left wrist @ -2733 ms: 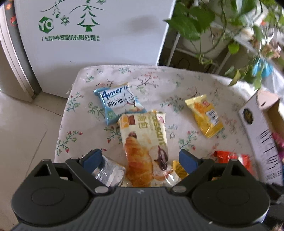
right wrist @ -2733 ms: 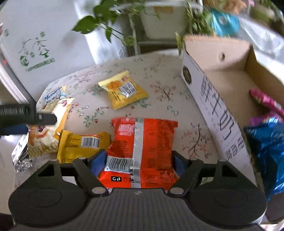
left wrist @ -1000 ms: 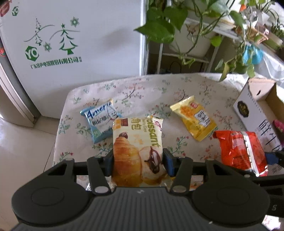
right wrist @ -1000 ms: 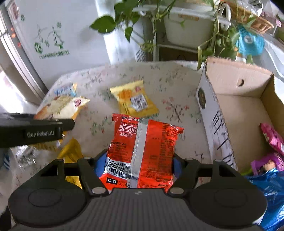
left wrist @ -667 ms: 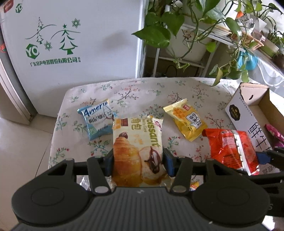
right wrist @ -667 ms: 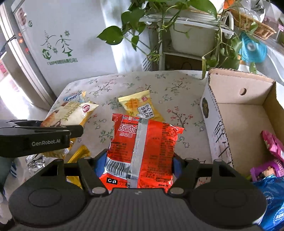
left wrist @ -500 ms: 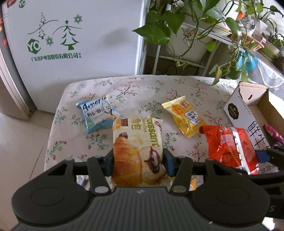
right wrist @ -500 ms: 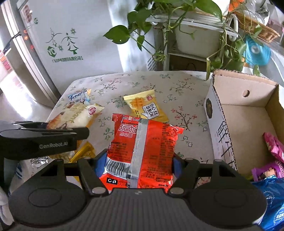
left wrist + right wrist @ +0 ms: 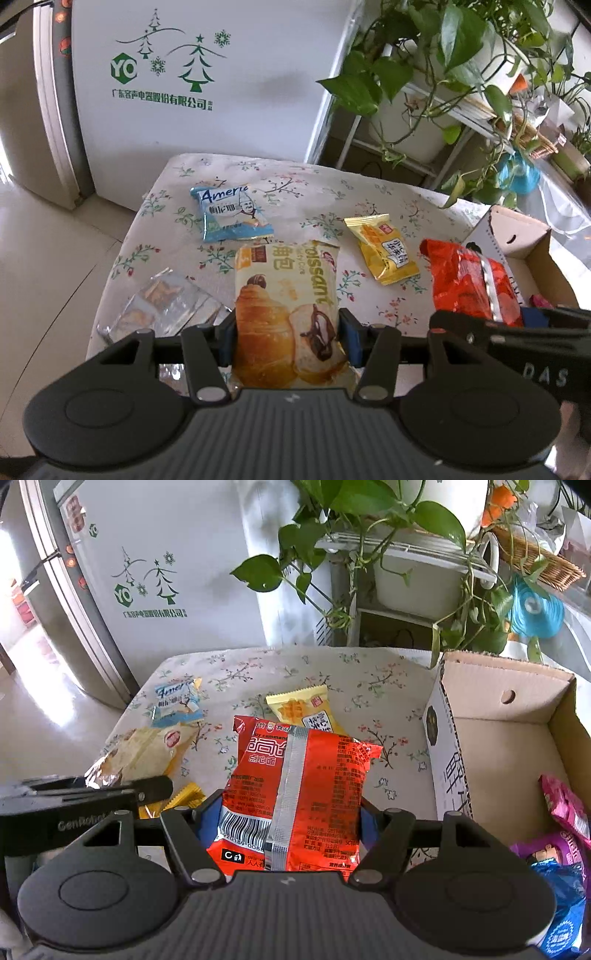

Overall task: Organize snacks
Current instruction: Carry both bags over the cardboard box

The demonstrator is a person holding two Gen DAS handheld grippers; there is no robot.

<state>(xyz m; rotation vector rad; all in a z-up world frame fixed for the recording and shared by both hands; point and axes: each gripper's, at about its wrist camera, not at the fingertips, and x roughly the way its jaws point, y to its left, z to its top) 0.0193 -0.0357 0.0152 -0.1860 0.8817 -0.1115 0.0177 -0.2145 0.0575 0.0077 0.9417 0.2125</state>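
Both packs now lifted higher vs 2.7 s ago: L gripper [image 9: 286, 341] clamps croissant pack [image 9: 286, 310], R gripper [image 9: 286, 821] clamps red noodle pack [image 9: 299, 794] left of cardboard box [image 9: 443, 746].

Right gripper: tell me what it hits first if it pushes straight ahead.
The right gripper, shut on the red noodle packet, points toward the yellow snack packet on the table; probably that first, though depth is unclear.

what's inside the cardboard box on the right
In the cardboard box: a pink packet, a purple packet and a blue packet at the near end. The far end shows bare cardboard. The right tongs' body hides the nearest part.
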